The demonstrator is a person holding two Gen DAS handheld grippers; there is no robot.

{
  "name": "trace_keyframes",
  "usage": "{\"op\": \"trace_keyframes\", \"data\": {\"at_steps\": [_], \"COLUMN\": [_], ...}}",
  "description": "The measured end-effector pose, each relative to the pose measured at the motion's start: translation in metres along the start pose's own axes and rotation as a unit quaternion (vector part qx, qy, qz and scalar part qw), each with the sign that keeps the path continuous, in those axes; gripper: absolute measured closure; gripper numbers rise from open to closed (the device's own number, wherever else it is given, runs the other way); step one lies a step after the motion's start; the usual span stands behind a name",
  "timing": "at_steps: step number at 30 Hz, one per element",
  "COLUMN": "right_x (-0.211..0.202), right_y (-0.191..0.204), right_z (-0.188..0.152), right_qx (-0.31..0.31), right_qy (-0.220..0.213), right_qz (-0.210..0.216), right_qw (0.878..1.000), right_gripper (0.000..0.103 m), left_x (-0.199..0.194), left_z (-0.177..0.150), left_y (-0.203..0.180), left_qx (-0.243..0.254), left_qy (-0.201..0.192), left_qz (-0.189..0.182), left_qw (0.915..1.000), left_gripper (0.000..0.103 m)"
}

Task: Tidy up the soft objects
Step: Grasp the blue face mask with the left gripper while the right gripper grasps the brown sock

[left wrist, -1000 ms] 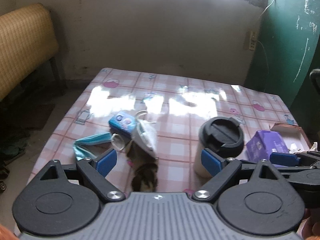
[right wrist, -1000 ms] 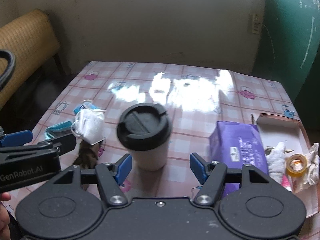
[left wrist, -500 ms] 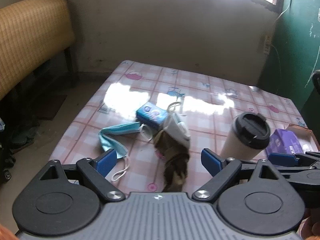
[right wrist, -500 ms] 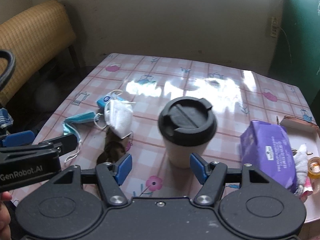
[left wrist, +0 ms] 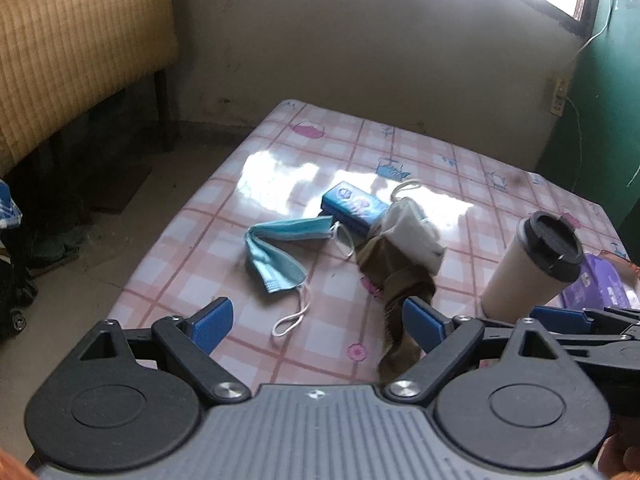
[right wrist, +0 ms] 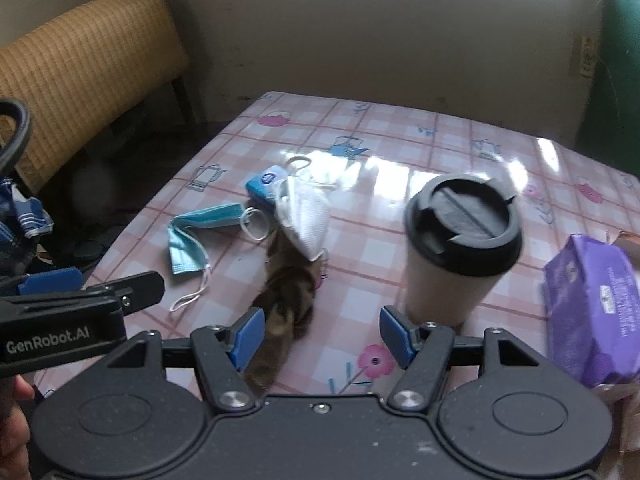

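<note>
A blue surgical mask (left wrist: pixel 276 254) (right wrist: pixel 196 236) lies on the pink checked table (left wrist: pixel 460 176) at its left side. A white respirator mask (left wrist: pixel 416 232) (right wrist: pixel 304 216) rests on a brown cloth (left wrist: pixel 396 280) (right wrist: pixel 288 304) that trails to the near edge. A blue tissue pack (left wrist: pixel 356 206) (right wrist: pixel 264 184) lies behind them. My left gripper (left wrist: pixel 316 326) is open and empty above the near edge, in front of the blue mask. My right gripper (right wrist: pixel 322 334) is open and empty, with the brown cloth at its left finger.
A white cup with a black lid (left wrist: pixel 532 264) (right wrist: pixel 460 244) stands right of the masks. A purple wipes pack (right wrist: pixel 592 304) (left wrist: pixel 600 288) lies at the right. A wicker bench (left wrist: pixel 72 52) stands left of the table, with things on the floor beside it.
Both grippers have pulled back and swung left, so the masks and cloth sit more central and the cup farther right. Nothing on the table has moved. Both stay open.
</note>
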State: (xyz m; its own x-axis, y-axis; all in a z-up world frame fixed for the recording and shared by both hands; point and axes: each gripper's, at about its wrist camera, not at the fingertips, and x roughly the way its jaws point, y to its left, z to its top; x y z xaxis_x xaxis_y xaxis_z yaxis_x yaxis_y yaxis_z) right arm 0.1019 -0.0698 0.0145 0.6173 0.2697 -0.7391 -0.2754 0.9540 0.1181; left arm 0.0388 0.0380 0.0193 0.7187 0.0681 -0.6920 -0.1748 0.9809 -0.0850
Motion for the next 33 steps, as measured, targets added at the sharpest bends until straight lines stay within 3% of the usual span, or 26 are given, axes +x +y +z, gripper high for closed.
{"op": "trace_keyframes", "data": {"at_steps": [10,17,20,22,28,33], "right_x": [0.026,0.034,0.039,0.042,0.053,0.064], "right_y": [0.008,0.008,0.007,0.005,0.000,0.001], "right_z": [-0.018,-0.030,-0.032,-0.033,-0.033,-0.026], "right_qx": [-0.002,0.002,0.005,0.010,0.022,0.044], "right_qy": [0.023,0.022,0.019,0.019,0.017,0.004], "right_qz": [0.020,0.038,0.041,0.042,0.040,0.044], "right_qw": [1.000,0.999,0.999,0.999,0.999,0.998], "right_gripper": [0.026,0.026,0.026,0.026,0.026,0.024], "left_x": [0.034,0.073,0.092,0.107,0.143,0.156], "left_z": [-0.010,0.003,0.016,0.026,0.037,0.036], "left_y": [0.035,0.055,0.056,0.054,0.047,0.041], "left_qx": [-0.024,-0.029,-0.020,-0.004,0.047,0.069], "left_qy": [0.015,0.017,0.011,0.010,0.004,-0.014], "left_qz": [0.009,0.022,0.028,0.035,0.048,0.033], "left_qw": [0.9996,0.9992,0.9993,0.9993,0.9977,0.9970], "left_gripper": [0.008,0.008,0.007,0.000,0.000,0.011]}}
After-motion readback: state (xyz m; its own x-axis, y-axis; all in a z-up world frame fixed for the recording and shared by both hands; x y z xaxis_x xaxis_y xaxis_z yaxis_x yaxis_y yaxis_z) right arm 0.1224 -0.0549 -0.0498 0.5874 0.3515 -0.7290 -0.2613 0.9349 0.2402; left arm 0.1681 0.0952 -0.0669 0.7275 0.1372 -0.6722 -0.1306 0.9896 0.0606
